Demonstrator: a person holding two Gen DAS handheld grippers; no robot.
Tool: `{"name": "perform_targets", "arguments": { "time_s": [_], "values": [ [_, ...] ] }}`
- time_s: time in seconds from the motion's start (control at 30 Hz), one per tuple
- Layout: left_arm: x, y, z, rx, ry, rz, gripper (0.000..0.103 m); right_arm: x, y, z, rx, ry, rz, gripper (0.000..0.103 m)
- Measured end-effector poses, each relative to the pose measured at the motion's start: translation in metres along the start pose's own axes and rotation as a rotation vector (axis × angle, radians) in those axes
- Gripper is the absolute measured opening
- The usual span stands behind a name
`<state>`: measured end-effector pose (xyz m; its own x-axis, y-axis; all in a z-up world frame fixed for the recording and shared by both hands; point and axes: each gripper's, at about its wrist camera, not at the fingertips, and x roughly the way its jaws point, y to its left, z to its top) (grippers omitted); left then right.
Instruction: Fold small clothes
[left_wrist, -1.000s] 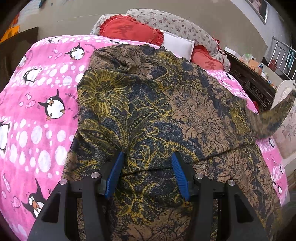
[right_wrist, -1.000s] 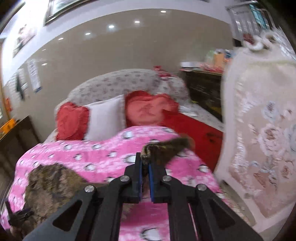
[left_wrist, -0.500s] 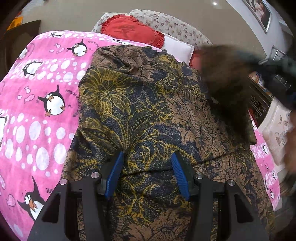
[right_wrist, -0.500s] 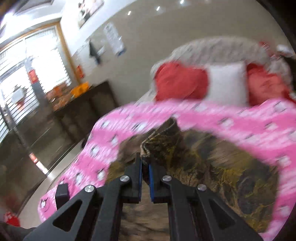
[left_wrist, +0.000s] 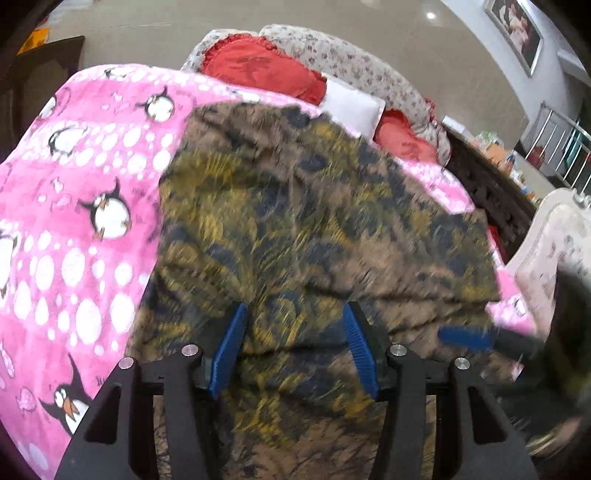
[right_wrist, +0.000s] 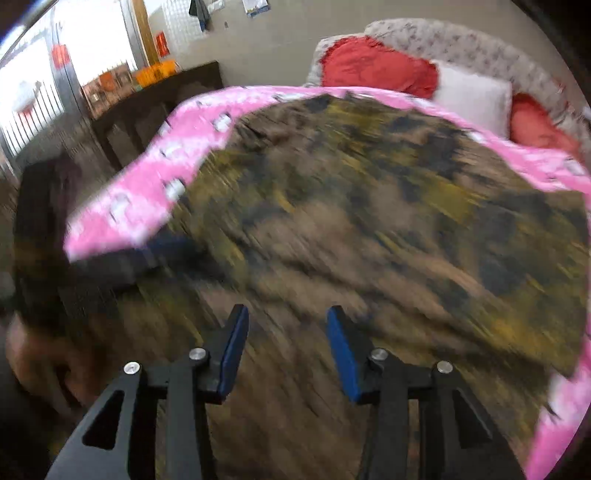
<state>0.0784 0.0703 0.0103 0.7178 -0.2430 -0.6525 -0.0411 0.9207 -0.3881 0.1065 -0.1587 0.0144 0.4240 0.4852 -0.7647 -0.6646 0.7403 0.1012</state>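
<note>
Both grippers, left gripper (left_wrist: 291, 347) and right gripper (right_wrist: 284, 350), hover with fingers released above a brown patterned garment (left_wrist: 314, 221) lying across the pink bed's (left_wrist: 74, 229) middle. One fold looks laid; next, probably grasp an edge.

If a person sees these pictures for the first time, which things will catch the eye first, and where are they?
First comes the large brown, yellow and dark blue patterned garment, spread over the middle of the bed. Under it, showing mostly on the left, lies the bright pink penguin blanket, and red cushions sit at the head of the bed. In the foreground the left gripper and the right gripper are both open above the cloth.
</note>
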Motion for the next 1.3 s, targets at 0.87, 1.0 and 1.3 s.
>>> {"name": "perform_targets", "arguments": {
  "time_s": [0.87, 1.0, 1.3],
  "values": [
    [0.065, 0.006, 0.046, -0.200, 0.105, -0.254, 0.019, -0.008, -0.033, -0.037, 0.091, -0.060, -0.038, 0.057],
    [0.071, 0.009, 0.050, -0.223, 0.085, -0.227, 0.013, -0.008, -0.034, -0.037, 0.097, -0.059, -0.033, 0.057],
    [-0.007, 0.003, 0.059, -0.117, -0.006, -0.189, 0.000, -0.006, -0.034, -0.035, 0.100, -0.055, -0.037, 0.057]
  ]
}}
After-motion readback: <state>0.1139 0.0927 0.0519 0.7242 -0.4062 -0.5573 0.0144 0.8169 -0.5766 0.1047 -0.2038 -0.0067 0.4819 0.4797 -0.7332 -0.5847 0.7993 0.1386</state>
